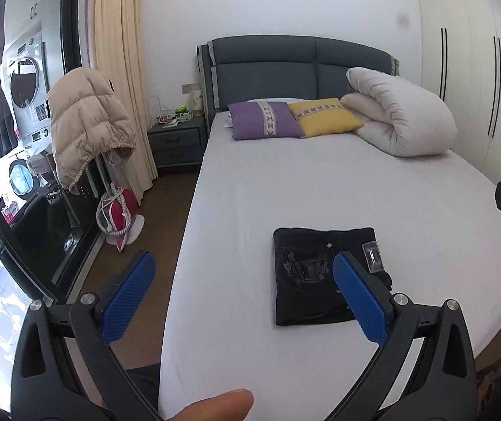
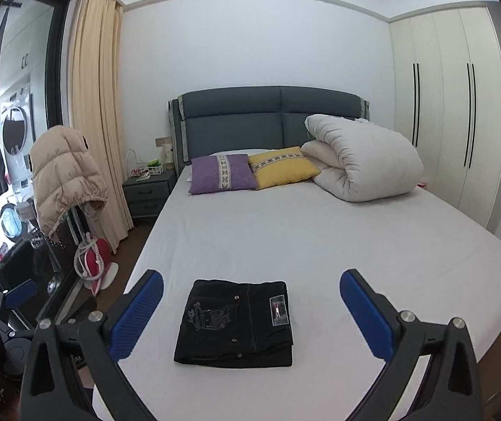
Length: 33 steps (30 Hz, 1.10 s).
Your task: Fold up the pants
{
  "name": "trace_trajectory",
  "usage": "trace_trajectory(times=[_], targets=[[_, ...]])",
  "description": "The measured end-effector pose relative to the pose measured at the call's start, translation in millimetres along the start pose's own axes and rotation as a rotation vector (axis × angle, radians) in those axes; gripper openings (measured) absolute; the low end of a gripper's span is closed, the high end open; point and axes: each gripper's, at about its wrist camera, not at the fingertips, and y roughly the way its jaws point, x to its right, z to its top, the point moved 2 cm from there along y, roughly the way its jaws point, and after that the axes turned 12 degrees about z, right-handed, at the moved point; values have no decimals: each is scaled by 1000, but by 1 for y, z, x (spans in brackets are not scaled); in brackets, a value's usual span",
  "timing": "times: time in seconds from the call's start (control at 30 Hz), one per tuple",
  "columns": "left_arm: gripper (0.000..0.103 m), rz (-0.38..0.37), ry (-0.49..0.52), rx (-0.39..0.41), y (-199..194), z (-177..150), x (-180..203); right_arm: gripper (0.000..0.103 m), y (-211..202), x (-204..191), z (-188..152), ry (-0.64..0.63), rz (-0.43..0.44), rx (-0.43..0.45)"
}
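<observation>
My left gripper has its blue fingers wide apart, gripping nothing, a thumb showing below it. My right gripper is spread just as wide, also bare. Just past both, the black pants lie folded into a compact rectangle near the foot of the bed, label up. Farther back I see a purple pillow, a yellow pillow and a rolled duvet by the headboard.

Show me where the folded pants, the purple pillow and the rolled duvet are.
folded pants (image 2: pixel 234 322), right wrist view, middle of the top layer.
purple pillow (image 2: pixel 223 172), right wrist view, middle of its patterned front.
rolled duvet (image 2: pixel 366 161), right wrist view, outer curve of the roll.
</observation>
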Motion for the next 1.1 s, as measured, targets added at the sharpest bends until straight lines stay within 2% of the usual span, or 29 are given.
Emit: trace_trajectory(times=[0.43, 1.1], targets=[[103, -2, -24, -62, 29, -6, -1, 103, 15, 8, -18, 45, -21, -76], [103, 3, -1, -111, 70, -9, 13, 103, 30, 18, -29, 57, -26, -113]])
